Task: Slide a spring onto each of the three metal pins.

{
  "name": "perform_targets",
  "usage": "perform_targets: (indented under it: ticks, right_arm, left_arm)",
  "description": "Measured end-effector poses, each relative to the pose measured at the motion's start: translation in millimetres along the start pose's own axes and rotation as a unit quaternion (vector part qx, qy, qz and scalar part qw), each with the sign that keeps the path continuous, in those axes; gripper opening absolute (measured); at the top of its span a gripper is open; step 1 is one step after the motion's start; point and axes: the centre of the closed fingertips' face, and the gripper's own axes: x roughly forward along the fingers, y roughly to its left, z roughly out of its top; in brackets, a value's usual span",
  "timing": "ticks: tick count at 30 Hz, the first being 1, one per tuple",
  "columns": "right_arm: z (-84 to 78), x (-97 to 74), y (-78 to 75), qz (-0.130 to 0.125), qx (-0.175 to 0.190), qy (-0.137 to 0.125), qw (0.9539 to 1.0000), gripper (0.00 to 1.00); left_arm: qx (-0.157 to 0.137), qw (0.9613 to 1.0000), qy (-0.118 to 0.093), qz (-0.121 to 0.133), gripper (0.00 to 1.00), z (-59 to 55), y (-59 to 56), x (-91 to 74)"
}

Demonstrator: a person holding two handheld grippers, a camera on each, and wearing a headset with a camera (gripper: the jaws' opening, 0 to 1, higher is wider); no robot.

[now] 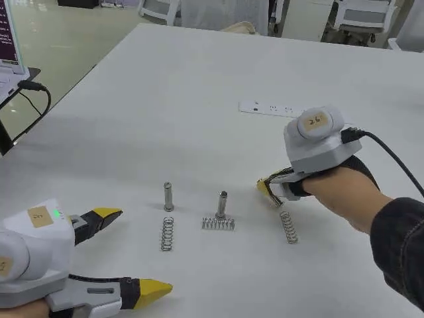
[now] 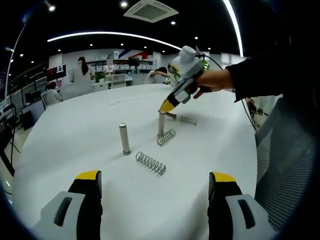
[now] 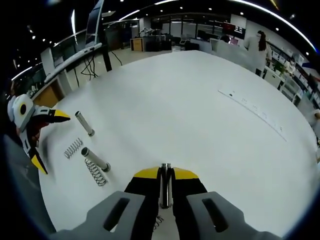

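Two metal pins stand upright on the white table, one on the left [image 1: 168, 197] and one in the middle [image 1: 222, 204]. Three springs lie flat: one [image 1: 167, 233] in front of the left pin, one [image 1: 218, 224] at the middle pin's foot, one [image 1: 288, 226] further right. My right gripper [image 1: 269, 189] hangs low above the right spring, shut on a third metal pin [image 3: 164, 186] held between its yellow tips. My left gripper [image 1: 132, 252] is open near the front left edge, a little short of the left spring [image 2: 151, 163], with nothing between its jaws.
A white power strip [image 1: 271, 109] lies on the table behind the right gripper. A laptop with a black cable [image 1: 33, 89] sits on a stand off the table's left side. Chairs [image 1: 361, 16] stand at the far end.
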Motion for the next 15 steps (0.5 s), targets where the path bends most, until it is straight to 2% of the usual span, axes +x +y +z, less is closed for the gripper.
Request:
perform_targets:
  ticks: [5,15]
  right_arm:
    - [0.1,-8.3,4.2,0.008,0.018,-0.014,0.9997,0.06]
    - [0.9,-23.2,14.3,0.018,0.029,-0.038,0.9987,0.06]
  left_arm:
    - [0.001,1.0000,0.000,0.000,0.85,0.4,-0.5,-0.6]
    - [0.005,1.0000,-0.002,-0.001,0.85,3.6,-2.2,-1.3]
